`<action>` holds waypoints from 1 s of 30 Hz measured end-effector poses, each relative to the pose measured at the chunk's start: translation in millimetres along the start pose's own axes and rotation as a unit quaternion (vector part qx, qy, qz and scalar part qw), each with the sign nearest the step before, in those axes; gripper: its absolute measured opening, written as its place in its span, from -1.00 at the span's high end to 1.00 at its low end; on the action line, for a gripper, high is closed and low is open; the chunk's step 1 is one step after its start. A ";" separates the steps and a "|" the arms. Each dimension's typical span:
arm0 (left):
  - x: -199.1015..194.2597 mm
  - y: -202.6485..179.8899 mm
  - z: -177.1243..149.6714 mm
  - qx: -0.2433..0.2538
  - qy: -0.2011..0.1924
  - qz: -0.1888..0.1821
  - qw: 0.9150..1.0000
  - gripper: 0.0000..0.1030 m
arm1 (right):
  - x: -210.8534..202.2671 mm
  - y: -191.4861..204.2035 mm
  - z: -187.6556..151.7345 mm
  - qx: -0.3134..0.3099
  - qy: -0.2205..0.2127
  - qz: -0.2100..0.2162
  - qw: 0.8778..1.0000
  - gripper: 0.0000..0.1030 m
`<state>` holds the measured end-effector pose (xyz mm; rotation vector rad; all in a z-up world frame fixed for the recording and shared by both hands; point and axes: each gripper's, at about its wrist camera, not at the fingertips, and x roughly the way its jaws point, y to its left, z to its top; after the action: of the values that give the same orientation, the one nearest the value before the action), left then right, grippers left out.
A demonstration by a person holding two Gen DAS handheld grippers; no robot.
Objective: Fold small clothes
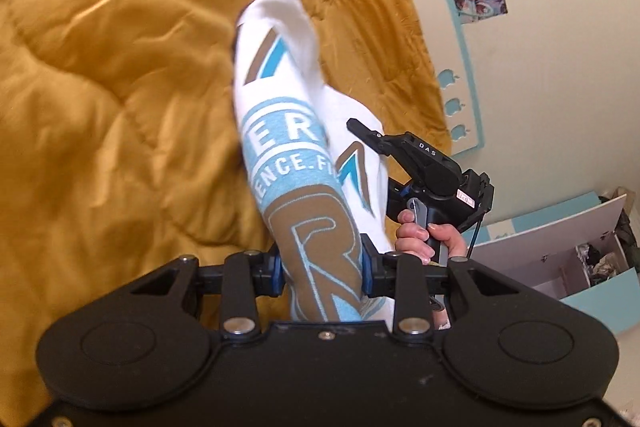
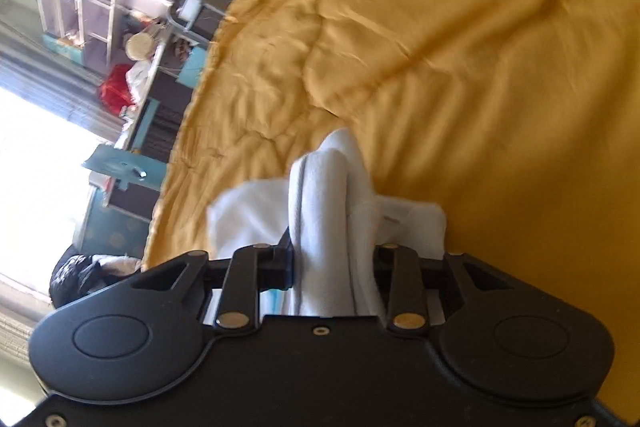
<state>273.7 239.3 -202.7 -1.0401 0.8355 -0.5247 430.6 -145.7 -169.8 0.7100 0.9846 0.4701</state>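
The left gripper (image 1: 323, 269) is clamped on a white shirt (image 1: 288, 131) with blue and tan print, held up above the yellow quilt (image 1: 100, 67). The right gripper (image 2: 334, 267) is clamped on a bunched white fold of the shirt (image 2: 324, 211), also above the quilt (image 2: 480, 47).

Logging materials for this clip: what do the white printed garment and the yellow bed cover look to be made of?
White garment: looks like soft matte knit, likely cotton jersey; it bunches limply, and the blue and tan lettering looks flat-printed. Yellow bed cover: quilted woven fabric with a slight sheen, puffy between stitched seams, so probably padded.
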 end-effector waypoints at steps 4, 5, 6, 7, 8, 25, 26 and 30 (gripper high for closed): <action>4.0 3.2 12.2 0.006 0.014 0.006 1.000 0.35 | -26.6 -23.6 -1.3 0.059 0.000 0.022 0.998 0.28; 5.5 2.5 13.1 0.009 0.017 0.009 1.000 0.35 | -39.9 -26.4 -2.6 0.067 -0.004 0.024 0.997 0.22; 5.4 3.2 12.7 0.008 0.020 0.012 1.000 0.34 | -56.3 -27.8 -5.0 0.068 -0.012 0.025 0.997 0.12; 5.7 4.8 12.2 0.007 0.022 0.014 1.000 0.33 | -73.7 -28.2 -9.2 0.066 -0.018 0.028 0.997 0.05; 2.1 7.2 9.0 0.004 0.024 0.015 1.000 0.32 | -90.9 -27.1 -16.4 0.065 -0.023 0.030 0.997 0.04; -3.1 17.7 -0.3 -0.012 0.012 0.018 1.000 0.25 | -212.5 -0.1 -230.9 0.051 -0.101 -0.051 0.992 0.15; -4.0 18.7 -1.3 -0.012 0.012 0.018 1.000 0.24 | -209.8 11.9 -231.0 -0.009 -0.098 -0.069 0.993 0.15; -4.7 19.3 -1.9 -0.013 0.012 0.018 1.000 0.24 | -187.6 37.7 -230.5 -0.139 -0.103 -0.133 0.976 0.15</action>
<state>269.4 249.9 -218.9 -1.0423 0.8818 -0.4974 136.6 -167.1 -116.1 0.3600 0.7836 0.2849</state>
